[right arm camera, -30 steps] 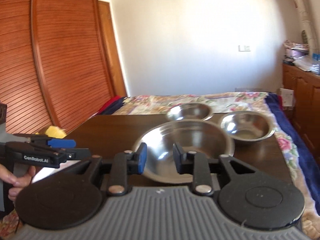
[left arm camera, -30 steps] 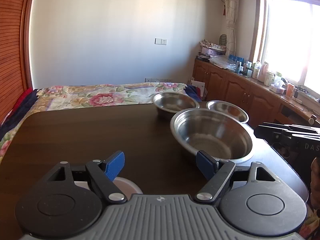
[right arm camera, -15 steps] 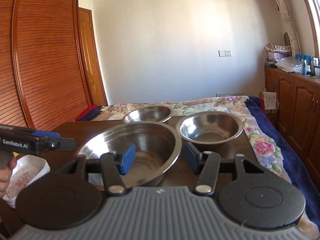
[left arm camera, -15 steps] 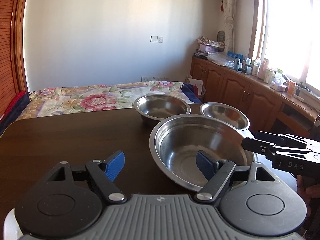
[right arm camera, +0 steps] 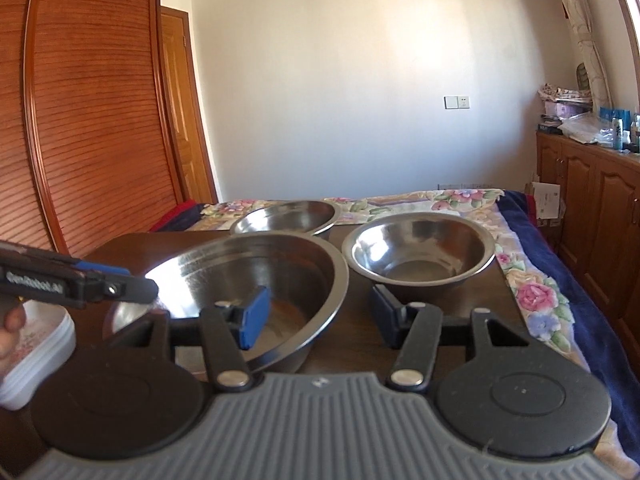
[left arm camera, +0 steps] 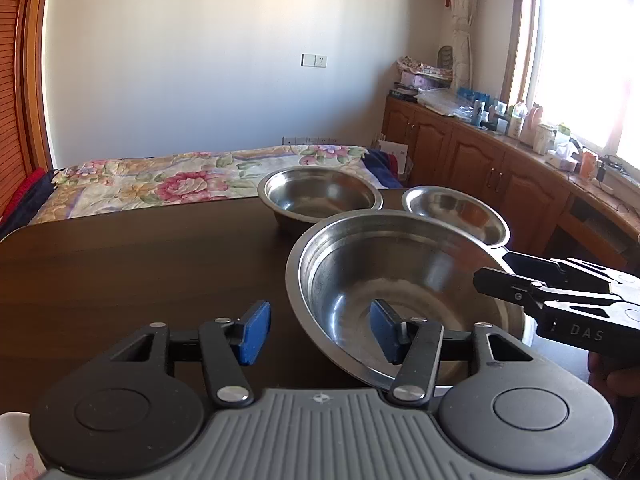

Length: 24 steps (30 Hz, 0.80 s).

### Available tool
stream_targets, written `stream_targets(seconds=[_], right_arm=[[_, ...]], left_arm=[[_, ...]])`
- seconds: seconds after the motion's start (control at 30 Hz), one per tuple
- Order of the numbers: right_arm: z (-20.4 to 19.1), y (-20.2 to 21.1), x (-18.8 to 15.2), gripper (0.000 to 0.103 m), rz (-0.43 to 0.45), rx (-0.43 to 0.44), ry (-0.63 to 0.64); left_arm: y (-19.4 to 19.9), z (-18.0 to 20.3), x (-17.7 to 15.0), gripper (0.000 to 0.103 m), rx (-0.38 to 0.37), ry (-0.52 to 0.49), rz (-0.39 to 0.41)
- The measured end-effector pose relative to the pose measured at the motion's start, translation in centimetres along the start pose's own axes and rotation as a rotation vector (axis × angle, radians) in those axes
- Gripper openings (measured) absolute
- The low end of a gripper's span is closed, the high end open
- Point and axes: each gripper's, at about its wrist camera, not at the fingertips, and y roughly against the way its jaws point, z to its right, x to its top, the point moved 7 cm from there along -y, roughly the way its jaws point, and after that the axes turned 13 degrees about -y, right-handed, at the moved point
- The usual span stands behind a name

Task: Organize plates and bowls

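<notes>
While both grippers straddle its rim, the large steel bowl gleams smooth and round.
Left gripper closing, right gripper half-wide, neither pinching; bare dark table spreads leftward.

We see a bright daylit room. In the left wrist view the window is blown out to white, washing the cupboards beneath it. Glare streaks the large steel bowl and the dark desk reflects softly. Both fisheye views bend the wardrobe and walls at the edges. Focus is sharp, with no motion blur.
</notes>
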Motion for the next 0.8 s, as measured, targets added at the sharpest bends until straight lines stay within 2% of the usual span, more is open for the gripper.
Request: stream_targets(seconds=[0.13,0.6,0.8], right_arm=[[0.1,-0.3,-0.1,0.057,-0.017,0.006,-0.001],[0.3,-0.9,-0.3,0.057,-0.051,-0.013,-0.006],[0.1,-1.0,-0.3,0.045,-0.058,-0.010,0.001]], left_arm=[[-0.4,0.0,-0.2,0.054,0.000,0.002,-0.010],[-1.2,-0.2,-0.4,0.030,-0.026,0.034,-0.028],[-1.4,0.0,-0.4,0.027,-0.039,0.040,-0.024]])
